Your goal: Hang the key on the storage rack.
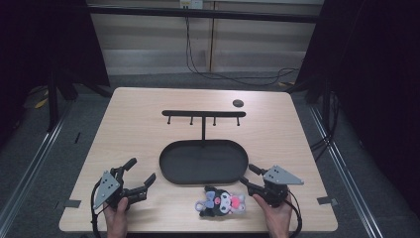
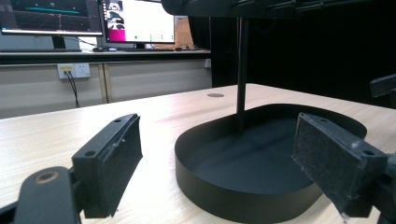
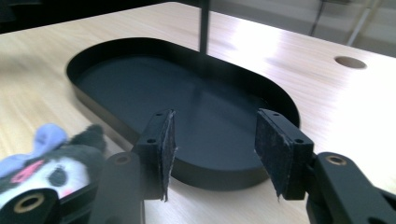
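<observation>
A: Start with the high view. What lies on the table (image 1: 133, 114)?

B: A black oval tray (image 1: 171, 171) sits in the middle, with a thin post rising from its far rim to a black hook bar (image 1: 203, 113) carrying four short pegs. A round hole (image 1: 237, 103) shows in the tabletop beyond the bar's right end. A small plush toy (image 1: 221, 202), black and white with a lilac bow and pink patches, lies on the wood just in front of the tray's near rim, nearer the right gripper (image 1: 248, 177) than the left gripper (image 1: 139, 174).

A: And the grippers there?

B: Each is held in a hand near the front edge. The left one stands wide apart, empty, pointing toward the tray's left end. The right one sits just right of the toy, jaws partly apart, nothing between them.

A: The left gripper view?

B: Its two pads stand far apart with nothing between. The tray wall (image 2: 224, 191) lies straight ahead, the post (image 2: 241, 70) rising behind it. Beyond are monitors (image 2: 135, 21) on a shelf and a wall socket (image 2: 74, 70).

A: The right gripper view?

B: The jaws stand about halfway apart and grip nothing; the tray rim (image 3: 210, 175) shows through the gap. The toy (image 3: 51, 158) lies at the lower left, beside the left jaw, outside the gap. The hole (image 3: 350, 62) lies far right.
</observation>
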### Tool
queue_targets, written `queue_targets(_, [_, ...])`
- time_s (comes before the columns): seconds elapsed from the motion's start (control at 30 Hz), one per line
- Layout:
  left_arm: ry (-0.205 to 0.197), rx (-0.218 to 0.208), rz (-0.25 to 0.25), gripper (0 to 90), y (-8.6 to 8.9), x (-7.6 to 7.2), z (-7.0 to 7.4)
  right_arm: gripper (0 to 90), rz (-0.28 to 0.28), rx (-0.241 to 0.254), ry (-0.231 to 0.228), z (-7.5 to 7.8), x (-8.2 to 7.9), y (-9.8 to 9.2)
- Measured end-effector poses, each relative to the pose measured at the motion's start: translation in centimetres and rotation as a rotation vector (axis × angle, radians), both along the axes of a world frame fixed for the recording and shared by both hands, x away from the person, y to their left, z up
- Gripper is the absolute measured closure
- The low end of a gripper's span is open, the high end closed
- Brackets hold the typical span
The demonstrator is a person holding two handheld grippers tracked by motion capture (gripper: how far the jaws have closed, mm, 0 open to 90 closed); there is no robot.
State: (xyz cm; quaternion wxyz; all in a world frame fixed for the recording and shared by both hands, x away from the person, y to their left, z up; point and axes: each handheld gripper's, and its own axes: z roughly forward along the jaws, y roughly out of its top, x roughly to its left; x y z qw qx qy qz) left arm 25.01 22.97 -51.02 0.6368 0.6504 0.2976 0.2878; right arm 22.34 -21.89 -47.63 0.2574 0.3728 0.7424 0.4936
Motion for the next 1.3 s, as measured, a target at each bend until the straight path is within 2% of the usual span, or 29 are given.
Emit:
queue_targets(0.07, [-0.001,0.0,0.0,15.3,0.0,0.0,0.0,46.7,0.018,-0.018,-0.011,0.4,0.1,0.2])
queue_targets(0.13, [-0.002,0.001,-0.001,15.3,0.0,0.0,0.0,44.3,0.011,-0.022,-0.008,0.8,0.2,0.4])
queue_targets(0.17, [-0.004,0.002,-0.001,15.3,0.0,0.0,0.0,45.9,0.006,-0.032,0.018,1.0,0.3,0.4])
queue_targets(0.2, [-0.001,-0.003,-0.003,15.3,0.0,0.0,0.0,43.5,0.003,-0.027,0.043,1.1,0.4,0.5])
queue_targets(0.23, [-0.004,0.001,-0.001,15.3,0.0,0.0,0.0,43.2,0.011,-0.006,0.063,1.3,0.5,0.6])
queue_targets(0.33, [-0.004,0.001,-0.002,15.3,0.0,0.0,0.0,38.6,0.041,-0.011,0.119,1.7,0.7,1.1])
queue_targets(0.47, [-0.004,0.001,-0.001,15.3,0.0,0.0,0.0,34.3,0.104,-0.013,0.174,2.3,1.1,1.6])
queue_targets(0.57, [-0.002,-0.001,-0.003,15.3,0.0,0.0,0.0,32.8,0.155,-0.019,0.237,2.8,1.7,2.0])
queue_targets(0.7, [-0.002,-0.001,-0.003,15.3,0.0,0.0,0.0,33.2,0.184,-0.046,0.272,3.6,2.2,2.1])
queue_targets(0.9, [-0.002,-0.001,-0.003,15.3,0.0,0.0,0.0,31.6,0.295,-0.064,0.354,4.2,3.1,2.9])
queue_targets(0.97, [-0.002,-0.001,-0.003,15.3,0.0,0.0,0.0,27.2,0.306,-0.091,0.377,4.4,3.4,3.5])
queue_targets(1.03, [-0.002,-0.001,-0.003,15.3,0.0,0.0,0.0,26.8,0.317,-0.099,0.384,4.5,3.5,3.8])
queue_targets(1.07, [-0.002,-0.002,-0.003,15.3,0.0,0.0,0.0,27.1,0.352,-0.112,0.401,4.7,3.7,4.4])
queue_targets(1.2, [-0.002,-0.001,-0.003,15.3,0.0,0.0,0.0,30.7,0.364,-0.186,0.391,5.1,3.8,5.6])
queue_targets(1.3, [-0.002,-0.002,-0.003,15.3,0.0,0.0,0.0,28.8,0.39,-0.237,0.401,5.6,4.0,6.4])
